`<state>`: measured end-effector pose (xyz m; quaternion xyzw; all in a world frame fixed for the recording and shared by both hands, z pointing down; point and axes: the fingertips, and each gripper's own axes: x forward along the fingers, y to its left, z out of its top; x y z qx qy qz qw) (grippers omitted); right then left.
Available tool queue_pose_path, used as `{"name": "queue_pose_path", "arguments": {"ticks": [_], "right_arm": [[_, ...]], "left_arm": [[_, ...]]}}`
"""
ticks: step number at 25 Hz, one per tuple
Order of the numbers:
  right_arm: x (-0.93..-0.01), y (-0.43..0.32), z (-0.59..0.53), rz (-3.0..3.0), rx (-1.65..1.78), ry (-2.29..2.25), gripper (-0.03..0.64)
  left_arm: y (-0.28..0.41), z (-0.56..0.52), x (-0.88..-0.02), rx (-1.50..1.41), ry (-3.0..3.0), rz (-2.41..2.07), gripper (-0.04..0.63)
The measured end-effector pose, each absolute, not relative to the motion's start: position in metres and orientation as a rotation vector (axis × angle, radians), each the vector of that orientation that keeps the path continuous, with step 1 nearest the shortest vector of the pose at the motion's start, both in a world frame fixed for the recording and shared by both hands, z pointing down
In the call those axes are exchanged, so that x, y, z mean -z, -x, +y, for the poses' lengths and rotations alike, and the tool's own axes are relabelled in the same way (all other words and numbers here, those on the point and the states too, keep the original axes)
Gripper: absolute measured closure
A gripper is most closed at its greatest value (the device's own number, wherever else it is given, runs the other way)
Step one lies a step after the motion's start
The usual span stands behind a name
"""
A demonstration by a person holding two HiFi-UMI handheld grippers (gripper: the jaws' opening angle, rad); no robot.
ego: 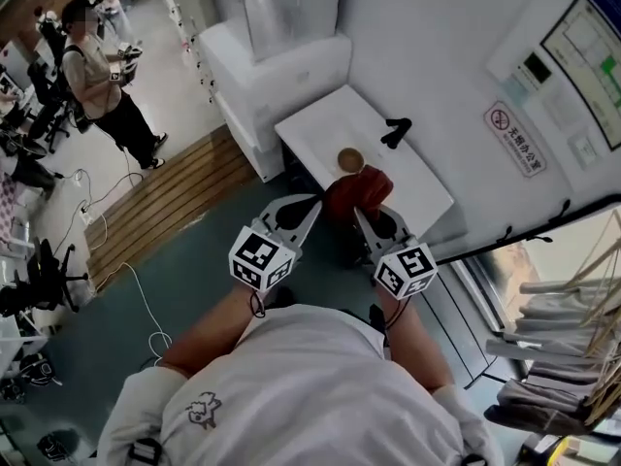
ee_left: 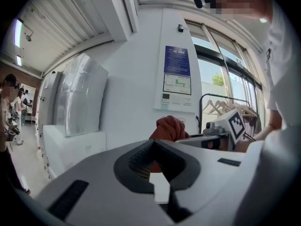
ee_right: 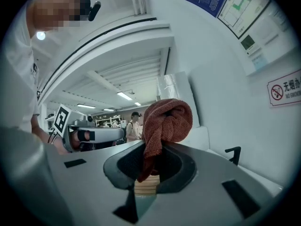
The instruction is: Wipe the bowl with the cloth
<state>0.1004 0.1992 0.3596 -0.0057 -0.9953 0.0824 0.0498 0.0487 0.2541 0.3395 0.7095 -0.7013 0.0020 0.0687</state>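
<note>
Both forearms are stretched forward from the body, the left forearm (ego: 209, 330) angled in from the near left and the right forearm (ego: 415, 346) from the near right. The grippers are held side by side, tips converging at the far end. The right gripper (ego: 362, 212) is clamped on a bunched cloth (ego: 355, 190) – a tail of it is pinched between the jaws. The left gripper (ego: 315, 204) is drawn nearly closed, and a strip of the cloth is seen in its narrow gap.
</note>
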Motion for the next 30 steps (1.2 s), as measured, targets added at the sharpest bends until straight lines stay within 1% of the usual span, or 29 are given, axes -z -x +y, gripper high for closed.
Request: {"name": "queue_pose_path", "arguments": {"ticks": [6,10,18,25,30], "right_arm": [[-0.372,-0.063,0.187,-3.006,-0.272,-0.053,0.557],[-0.383,-0.050,0.167,-2.994,-0.292,-0.069,0.558],[-0.397,-0.015,0.101,-2.987,-0.235,-0.059,0.557],[-0.397,0.007,0.038,-2.988,-0.258,-0.047,0.558],[-0.421,0.013,0.007,-2.935,-0.283,-0.082,0.557]], "left_arm": [[-0.005,0.242,-0.352,0.030,-2.153,-2.035,0.581],[0.011,0.221,-0.365,0.035,-2.138,-2.014,0.581],[0.041,0.158,-0.371,-0.046,-2.163,-1.995,0.581],[0.070,0.087,-0.377,-0.064,-2.147,-1.977,0.581],[0.089,0.054,-0.402,-0.061,-2.114,-1.914,0.581]]}}
